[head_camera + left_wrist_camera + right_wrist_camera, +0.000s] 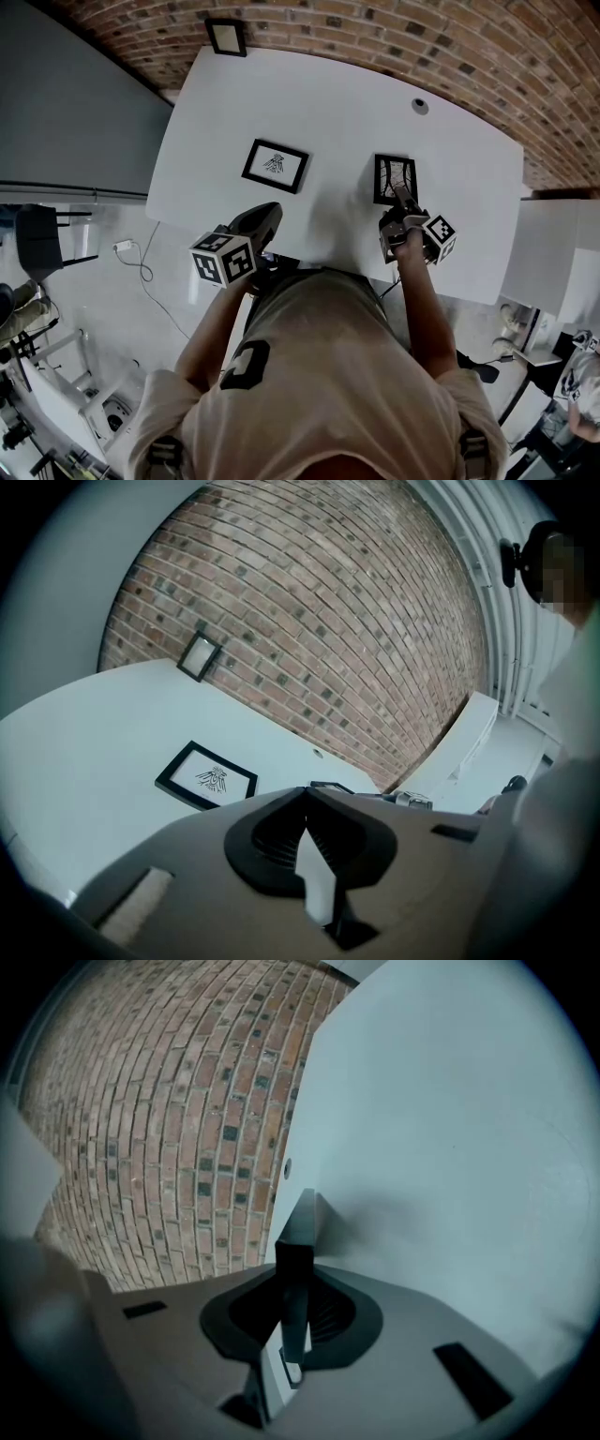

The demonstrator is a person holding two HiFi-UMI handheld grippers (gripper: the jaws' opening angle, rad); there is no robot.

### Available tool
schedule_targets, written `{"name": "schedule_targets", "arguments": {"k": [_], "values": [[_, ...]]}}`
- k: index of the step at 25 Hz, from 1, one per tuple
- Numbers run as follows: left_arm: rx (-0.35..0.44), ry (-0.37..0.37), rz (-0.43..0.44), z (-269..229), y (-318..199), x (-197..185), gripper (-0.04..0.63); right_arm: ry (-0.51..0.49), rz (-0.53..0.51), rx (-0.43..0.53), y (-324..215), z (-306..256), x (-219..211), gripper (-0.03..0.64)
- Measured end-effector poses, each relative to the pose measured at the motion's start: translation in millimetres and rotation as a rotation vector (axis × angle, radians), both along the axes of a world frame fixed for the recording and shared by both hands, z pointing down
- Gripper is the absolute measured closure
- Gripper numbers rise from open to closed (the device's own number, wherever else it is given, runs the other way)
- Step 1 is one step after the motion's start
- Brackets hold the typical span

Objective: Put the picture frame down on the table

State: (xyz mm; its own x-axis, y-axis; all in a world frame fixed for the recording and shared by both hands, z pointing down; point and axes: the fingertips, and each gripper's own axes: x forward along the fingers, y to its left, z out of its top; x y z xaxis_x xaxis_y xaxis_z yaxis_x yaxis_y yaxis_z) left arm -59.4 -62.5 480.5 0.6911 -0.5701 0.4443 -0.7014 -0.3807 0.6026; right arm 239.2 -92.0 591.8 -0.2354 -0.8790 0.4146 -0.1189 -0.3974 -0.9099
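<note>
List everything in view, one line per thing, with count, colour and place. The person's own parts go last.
table: one, white, against the wall
brick wall: one, red-brown, behind the table
flat picture frame: one, black, holds a drawing, lies on the table's left half
small picture frame: one, black, at the table's far edge by the wall
held picture frame: one, black, on the table's right side, in the right gripper
round cap: one, grey, far right of the tabletop
cable: one, white, on the floor to the left
left hand-held gripper: one, grey, shut, empty
right hand-held gripper: one, grey, shut on the held picture frame
shirt: one, beige, bottom centre
</note>
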Motion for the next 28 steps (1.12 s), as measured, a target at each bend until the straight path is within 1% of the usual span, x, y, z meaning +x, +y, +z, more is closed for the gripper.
{"name": "schedule_targets", "arguments": {"k": [3,9,15,16,18,20,23,25,28], "values": [[-0.004,0.001,0.002,1.6,0.9,-3.2,0.592,-0.004,0.006,-0.013,0.9,1.8,-3.0,0.584],[-0.012,0.000,0.009,5.5,2.2,-4.9,0.591,-0.023,0.013,-0.072,5.9,11.6,-5.8,0.584],[-0.022,-0.004,0.029,10.2,3.5,-0.6,0.591,-0.082,0.000,-0.094,8.8,17.4,-10.2,0.584],[-0.024,-0.005,0.032,11.0,3.6,-0.6,0.591,-0.097,-0.006,-0.092,8.6,16.7,-12.5,0.573],[-0.027,-0.005,0.036,12.0,3.1,-0.4,0.591,-0.131,-0.023,-0.093,8.7,16.8,-17.3,0.487],[-0.029,-0.004,0.039,13.0,3.3,0.1,0.591,-0.150,-0.040,-0.097,10.4,18.4,-20.6,0.468],[-0.032,-0.005,0.049,14.0,4.7,1.5,0.591,-0.143,-0.072,-0.111,15.5,21.2,-22.9,0.445],[-0.035,-0.007,0.061,15.0,5.6,2.4,0.591,-0.141,-0.121,-0.109,17.2,19.2,-29.3,0.405],[-0.037,-0.016,0.075,17.4,7.5,3.8,0.591,-0.133,-0.194,-0.099,18.8,13.1,-40.6,0.377]]}}
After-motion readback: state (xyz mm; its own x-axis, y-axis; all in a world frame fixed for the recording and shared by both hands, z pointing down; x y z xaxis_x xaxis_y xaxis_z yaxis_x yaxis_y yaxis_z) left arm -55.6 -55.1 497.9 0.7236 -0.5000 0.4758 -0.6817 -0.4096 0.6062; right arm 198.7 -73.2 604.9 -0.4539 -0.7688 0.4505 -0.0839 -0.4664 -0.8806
